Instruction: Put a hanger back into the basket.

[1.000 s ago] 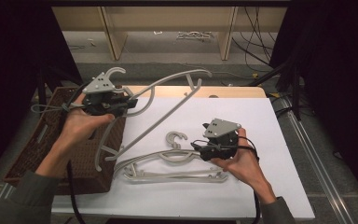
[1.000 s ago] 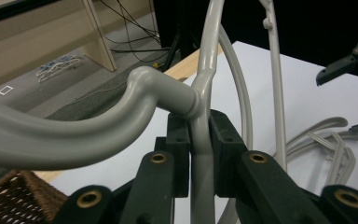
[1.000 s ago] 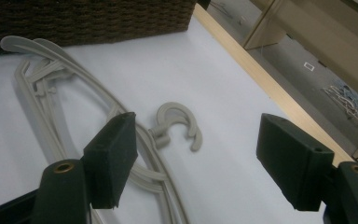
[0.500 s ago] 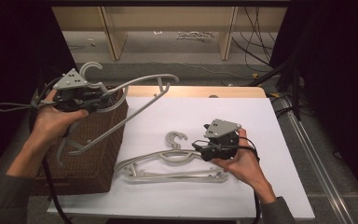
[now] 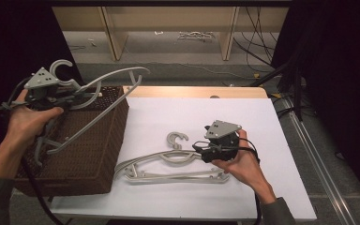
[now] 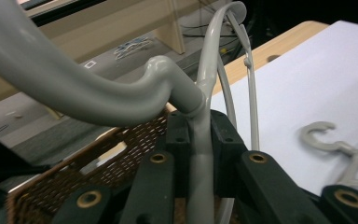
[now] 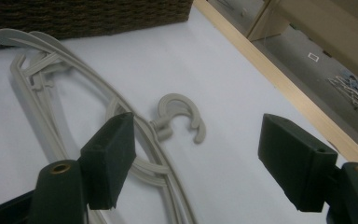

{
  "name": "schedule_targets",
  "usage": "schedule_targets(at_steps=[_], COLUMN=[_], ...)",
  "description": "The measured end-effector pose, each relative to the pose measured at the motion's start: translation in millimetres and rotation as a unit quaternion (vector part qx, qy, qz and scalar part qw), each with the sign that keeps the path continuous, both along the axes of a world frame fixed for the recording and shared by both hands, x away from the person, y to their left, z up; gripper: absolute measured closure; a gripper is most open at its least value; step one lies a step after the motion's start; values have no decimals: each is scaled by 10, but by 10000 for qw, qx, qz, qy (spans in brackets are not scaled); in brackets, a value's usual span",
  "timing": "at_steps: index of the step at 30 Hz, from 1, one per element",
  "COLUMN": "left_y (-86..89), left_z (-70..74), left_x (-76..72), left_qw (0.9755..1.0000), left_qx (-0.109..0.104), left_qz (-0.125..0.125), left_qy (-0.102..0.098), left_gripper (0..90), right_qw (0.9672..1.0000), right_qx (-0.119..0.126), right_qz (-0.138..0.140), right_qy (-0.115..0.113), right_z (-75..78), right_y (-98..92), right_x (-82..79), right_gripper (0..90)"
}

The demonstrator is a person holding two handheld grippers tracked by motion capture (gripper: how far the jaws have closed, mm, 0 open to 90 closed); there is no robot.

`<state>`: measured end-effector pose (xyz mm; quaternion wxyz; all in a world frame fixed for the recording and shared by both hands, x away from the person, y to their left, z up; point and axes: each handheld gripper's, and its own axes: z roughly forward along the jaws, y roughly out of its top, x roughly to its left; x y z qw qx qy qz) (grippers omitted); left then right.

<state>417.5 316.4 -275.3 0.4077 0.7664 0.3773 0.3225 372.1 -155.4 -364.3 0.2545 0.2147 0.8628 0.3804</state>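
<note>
Left tool clamping grey hanger over wicker basket

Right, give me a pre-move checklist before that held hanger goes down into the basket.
1. Left gripper shut on the held hanger: ok, jaws clamp its neck.
2. Held hanger over the wicker basket: ok, it hangs above the basket's top; one arm juts past the rim toward the table.
3. Room inside the basket: cannot tell, its inside is mostly hidden.
4. Right gripper free: ok, jaws open, nothing between the pads.
5. Hangers on the white sheet clear of the basket: ok, they lie flat beside it, apart from its wall.
</note>
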Motion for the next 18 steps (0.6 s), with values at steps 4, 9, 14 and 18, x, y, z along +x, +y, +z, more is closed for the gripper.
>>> schedule_targets(at_steps=[4,9,14,18], left_y=[165,346,507,579], left_z=[-69,-184,-318,-404], left_x=[55,103,141,157], left_qw=[9998,9992,9982,9971], left_qx=[68,144,222,351], left_qz=[170,354,500,607], left_qy=[24,140,241,294], left_gripper=[800,800,800,799], right_qw=[10000,10000,9999,9999], right_qx=[-17,-20,-19,-15], right_qz=[2,-18,-19,-16], right_qy=[59,90,109,116], right_z=[-10,-22,-31,-28], right_y=[-3,-1,-1,-5], right_x=[-3,-4,-3,-2], right_gripper=[278,276,276,276])
